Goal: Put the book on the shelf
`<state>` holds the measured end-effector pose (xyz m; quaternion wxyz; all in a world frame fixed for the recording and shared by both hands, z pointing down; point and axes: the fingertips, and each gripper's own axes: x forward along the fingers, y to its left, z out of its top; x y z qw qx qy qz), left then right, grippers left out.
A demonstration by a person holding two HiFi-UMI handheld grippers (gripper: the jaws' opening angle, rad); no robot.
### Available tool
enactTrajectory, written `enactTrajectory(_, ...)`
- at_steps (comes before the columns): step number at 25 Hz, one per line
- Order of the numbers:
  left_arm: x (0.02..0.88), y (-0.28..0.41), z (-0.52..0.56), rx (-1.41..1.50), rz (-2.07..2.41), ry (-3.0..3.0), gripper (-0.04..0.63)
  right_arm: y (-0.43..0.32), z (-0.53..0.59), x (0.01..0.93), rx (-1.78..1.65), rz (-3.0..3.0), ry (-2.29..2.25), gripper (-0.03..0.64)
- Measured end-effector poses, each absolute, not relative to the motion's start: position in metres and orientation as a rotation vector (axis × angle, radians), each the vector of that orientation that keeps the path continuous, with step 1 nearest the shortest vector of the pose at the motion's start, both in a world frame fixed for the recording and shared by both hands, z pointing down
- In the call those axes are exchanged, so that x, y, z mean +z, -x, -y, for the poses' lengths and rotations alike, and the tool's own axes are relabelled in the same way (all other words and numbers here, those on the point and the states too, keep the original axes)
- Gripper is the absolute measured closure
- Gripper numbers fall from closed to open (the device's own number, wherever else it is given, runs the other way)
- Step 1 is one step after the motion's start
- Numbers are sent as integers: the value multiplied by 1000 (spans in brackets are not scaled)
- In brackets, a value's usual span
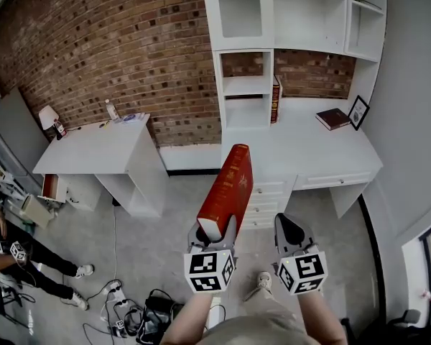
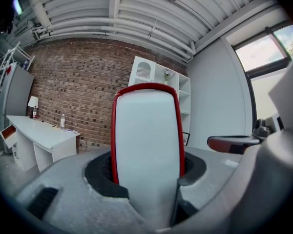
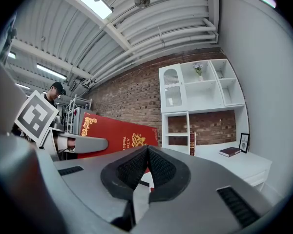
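Our left gripper (image 1: pixel 213 234) is clamped on the near end of the red book (image 1: pixel 228 189). Its jaws stand either side of the white page edge, and the book rises out of them towards the far shelf unit (image 1: pixel 246 85), leaning a little right. Our right gripper (image 1: pixel 289 225) sits just right of it with its jaws pressed together and nothing between them; from its own view the book's red cover with gold ornament lies to the left.

The book is in the air over the floor, well short of the white desk (image 1: pixel 302 153) under the shelves. In the shelf unit a dark book (image 1: pixel 276 99) stands upright in an open bay. On the desk's far right another dark red book (image 1: pixel 332 118) lies flat beside a picture frame (image 1: pixel 358 111). A person (image 1: pixel 7 254) stands at the left.
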<state>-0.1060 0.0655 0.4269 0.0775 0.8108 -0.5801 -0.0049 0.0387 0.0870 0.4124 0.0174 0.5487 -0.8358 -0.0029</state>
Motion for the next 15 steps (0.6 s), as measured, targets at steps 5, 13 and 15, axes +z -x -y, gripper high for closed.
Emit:
enactTrajectory(5,423,97,-25,-30,1769,-2413,362,-46,-40,408,-24,2624,-1649,611)
enactTrajectory(13,415,77,39,-31,1812,-2373,362,-66,35,391,-40,2664,-1595,611)
enactTrajectory(15,413,75,53,-32,1827,-2361,362,-71,50,391,-33,2669,-1586,611)
